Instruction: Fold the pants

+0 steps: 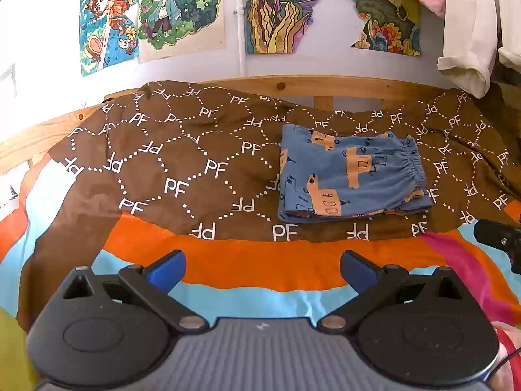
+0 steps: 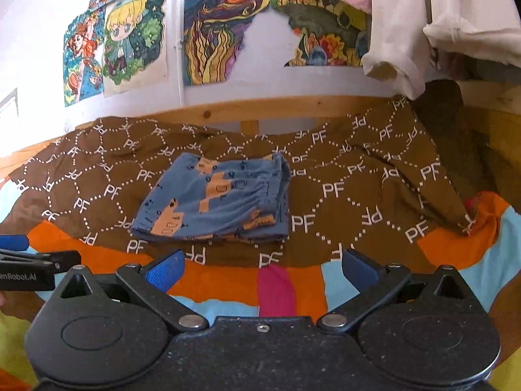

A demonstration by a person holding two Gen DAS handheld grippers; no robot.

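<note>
The blue pants [image 1: 351,176] with orange print lie folded into a compact rectangle on a brown "PF" patterned cloth [image 1: 182,163], waistband to the right. They also show in the right wrist view [image 2: 218,198]. My left gripper [image 1: 263,270] is open and empty, held back from the pants over the orange stripe. My right gripper [image 2: 263,270] is open and empty, just in front of the pants' near edge. The right gripper's tip shows at the left wrist view's right edge [image 1: 498,238]; the left gripper shows at the right wrist view's left edge [image 2: 35,260].
The brown cloth [image 2: 358,189] covers a colourful striped bedsheet [image 1: 228,260] on a bed with a wooden rail [image 1: 325,86] at the back. Drawings [image 1: 182,9] hang on the wall. White and pink garments [image 2: 407,26] hang at the upper right.
</note>
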